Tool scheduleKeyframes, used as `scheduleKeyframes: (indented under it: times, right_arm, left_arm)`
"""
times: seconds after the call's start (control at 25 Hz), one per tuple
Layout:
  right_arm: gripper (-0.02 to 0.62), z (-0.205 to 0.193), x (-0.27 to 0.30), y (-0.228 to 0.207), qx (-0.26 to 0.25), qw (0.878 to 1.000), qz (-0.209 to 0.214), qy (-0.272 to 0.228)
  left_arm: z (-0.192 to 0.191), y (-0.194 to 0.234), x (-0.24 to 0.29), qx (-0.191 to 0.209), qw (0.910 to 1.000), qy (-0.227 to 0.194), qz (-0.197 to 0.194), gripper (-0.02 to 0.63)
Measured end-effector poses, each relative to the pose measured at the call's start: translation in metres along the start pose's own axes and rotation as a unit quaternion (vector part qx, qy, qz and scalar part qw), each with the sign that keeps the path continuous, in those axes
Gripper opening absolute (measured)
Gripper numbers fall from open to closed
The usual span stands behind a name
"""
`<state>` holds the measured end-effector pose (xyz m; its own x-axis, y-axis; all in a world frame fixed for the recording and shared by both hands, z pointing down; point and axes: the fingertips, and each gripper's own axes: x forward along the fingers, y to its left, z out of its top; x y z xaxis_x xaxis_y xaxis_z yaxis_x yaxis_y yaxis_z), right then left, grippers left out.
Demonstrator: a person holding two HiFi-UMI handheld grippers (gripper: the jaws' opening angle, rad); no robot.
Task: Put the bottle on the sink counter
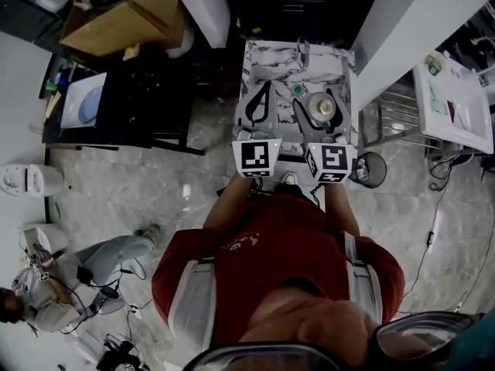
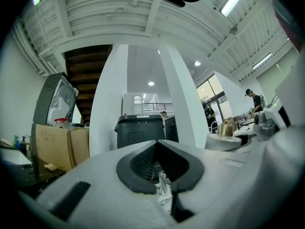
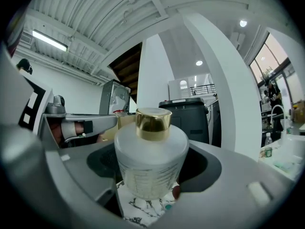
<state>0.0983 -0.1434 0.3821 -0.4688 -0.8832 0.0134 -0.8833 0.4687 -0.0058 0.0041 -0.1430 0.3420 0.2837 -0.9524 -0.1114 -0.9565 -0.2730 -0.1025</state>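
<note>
A frosted round bottle [image 3: 151, 159] with a gold cap [image 3: 153, 123] stands upright between the jaws of my right gripper [image 3: 152, 175], which is shut on its body. From the head view the bottle [image 1: 323, 107] hangs over the right side of the marble sink counter [image 1: 271, 64]. Marble shows just beneath the bottle [image 3: 143, 206]; I cannot tell whether the bottle touches it. My left gripper [image 1: 263, 91] is beside it over the counter's left part, its jaws closed together with nothing between them [image 2: 157, 149].
A faucet [image 1: 302, 50] rises at the counter's back edge. A small round bin [image 1: 372, 168] stands on the floor to the right. A black table [image 1: 116, 107] and a cardboard box [image 1: 131, 14] are to the left. A person [image 1: 69, 277] sits on the floor at lower left.
</note>
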Motion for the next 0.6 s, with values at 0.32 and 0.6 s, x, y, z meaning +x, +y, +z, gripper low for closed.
scheduleKeyframes:
  times: [0.32,0.6]
  right_arm:
    - [0.344,-0.002,0.006,-0.026,0.010,1.000,0.015,0.001]
    - [0.345,-0.015,0.023,-0.037,0.012,1.000,0.018,0.012]
  left_arm:
    - [-0.005,-0.011,0.022,0.011,0.9997,0.016,0.015,0.003]
    - [-0.013,-0.007,0.038,0.001,0.9997,0.012,0.020,0.003]
